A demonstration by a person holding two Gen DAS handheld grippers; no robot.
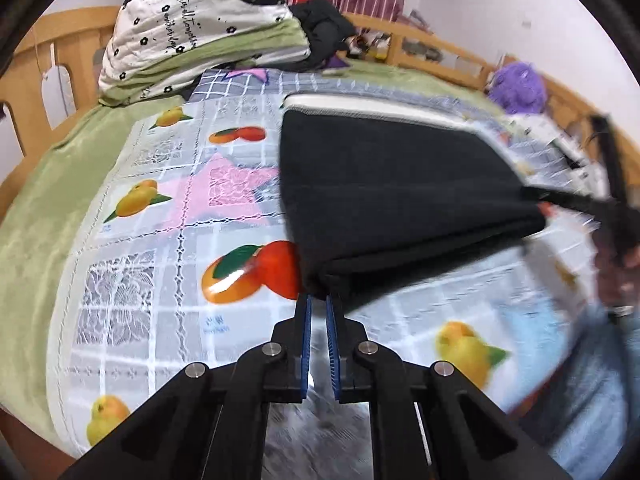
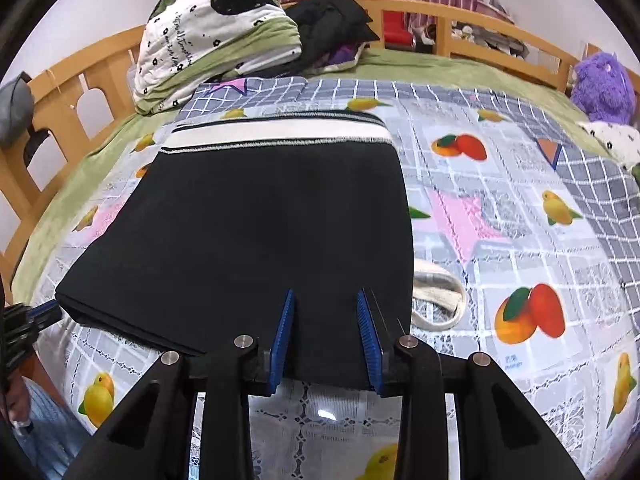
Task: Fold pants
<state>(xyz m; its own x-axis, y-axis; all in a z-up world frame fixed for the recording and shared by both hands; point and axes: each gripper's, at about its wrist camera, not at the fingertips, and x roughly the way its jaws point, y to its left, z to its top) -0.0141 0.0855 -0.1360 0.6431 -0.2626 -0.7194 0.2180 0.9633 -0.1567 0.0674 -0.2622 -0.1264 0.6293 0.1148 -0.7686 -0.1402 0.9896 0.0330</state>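
Black pants [image 2: 260,232] with a white striped waistband [image 2: 280,134] lie folded on a fruit-print cloth [image 2: 500,216] over the bed. My left gripper [image 1: 318,300] is shut on the near left corner of the pants [image 1: 384,196] and lifts it slightly. It also shows at the left edge of the right wrist view [image 2: 44,312]. My right gripper [image 2: 326,300] is open, its blue fingers [image 2: 286,320] over the near edge of the pants. It shows blurred at the right of the left wrist view [image 1: 560,200].
A folded quilt [image 2: 216,36] and dark clothes [image 2: 332,16] are piled at the bed's head. A purple plush toy [image 2: 604,84] sits at the far right. A white cloth strap [image 2: 436,300] lies right of the pants. A wooden rail [image 2: 80,88] surrounds the bed.
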